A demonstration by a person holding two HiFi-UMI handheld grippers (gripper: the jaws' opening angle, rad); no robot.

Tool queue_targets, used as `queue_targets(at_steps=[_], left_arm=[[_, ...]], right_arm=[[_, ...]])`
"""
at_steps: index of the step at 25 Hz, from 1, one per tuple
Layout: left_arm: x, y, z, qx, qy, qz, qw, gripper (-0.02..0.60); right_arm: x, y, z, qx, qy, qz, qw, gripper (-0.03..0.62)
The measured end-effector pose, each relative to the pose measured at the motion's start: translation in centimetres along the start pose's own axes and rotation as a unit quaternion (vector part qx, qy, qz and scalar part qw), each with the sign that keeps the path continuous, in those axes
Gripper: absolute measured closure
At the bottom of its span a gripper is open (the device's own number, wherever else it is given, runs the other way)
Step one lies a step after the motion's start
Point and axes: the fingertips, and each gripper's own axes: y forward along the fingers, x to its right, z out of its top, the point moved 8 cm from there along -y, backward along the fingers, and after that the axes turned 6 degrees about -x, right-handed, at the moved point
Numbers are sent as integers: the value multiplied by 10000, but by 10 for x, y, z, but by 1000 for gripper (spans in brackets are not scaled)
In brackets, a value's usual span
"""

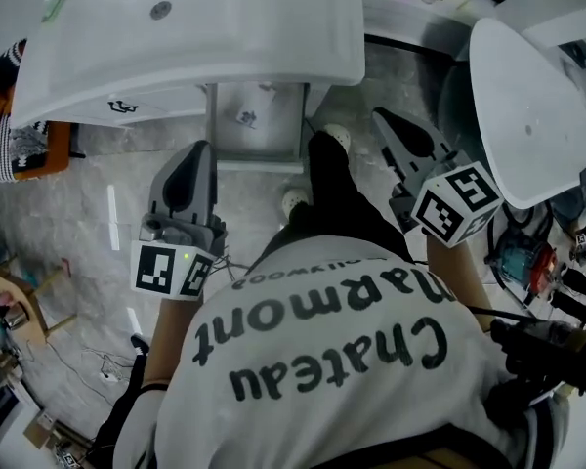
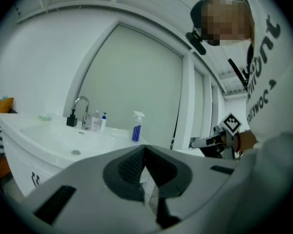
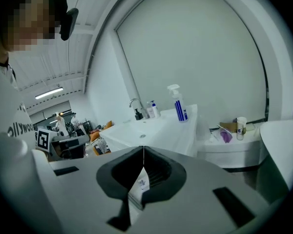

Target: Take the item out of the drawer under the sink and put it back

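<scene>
The white sink (image 1: 186,27) fills the top of the head view. Under it is the pale cabinet front (image 1: 257,125) with a small dark mark (image 1: 246,118); whether its drawer is open I cannot tell. No loose item shows. My left gripper (image 1: 197,149) hangs shut and empty just left of the cabinet, pointing at the sink. My right gripper (image 1: 379,115) is also shut and empty, to the cabinet's right. In the left gripper view the shut left gripper (image 2: 145,146) faces the basin (image 2: 63,135). The shut right gripper (image 3: 143,147) faces the basin (image 3: 151,128) from the other side.
A tap (image 2: 80,104), soap bottles (image 2: 98,122) and a blue spray bottle (image 2: 136,127) stand at the back of the sink. A white rounded fixture (image 1: 527,106) is at the right. The person's dark leg and foot (image 1: 327,179) stand before the cabinet. Cables and clutter (image 1: 20,301) lie on the floor at the left.
</scene>
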Motion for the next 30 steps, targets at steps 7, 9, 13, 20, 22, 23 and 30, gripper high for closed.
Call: queue_targets(at_steps=[7,9,13,20,22,23,30], left_arm=[[-7,44,-36,-616,96,-178,9979,573],[-10,59,-47,-792,49,-237,9966,574],[-13,83,-72,-1116,73,-327,9932,574],[-31,118,-129,-1913,-82,-168,9814,573],[-34,128,-142,-2124,-59,-192,9770,572],[-34,134,-147,-2224,-56,-226,9747,572],[-47,157,-175,-2635,-205,-66,9644,571]], right_arm=[[23,27,-16,-188,361,261,9988,582],[29,31,-15,-170,317,317,9988,582],[41,36,-23,-299,423,366,9980,582],[67,49,-37,-540,660,264,9960,582],[75,53,-41,-603,759,246,9950,582],[79,56,-42,-621,816,241,9944,582],[98,68,-41,-682,994,216,9925,582]])
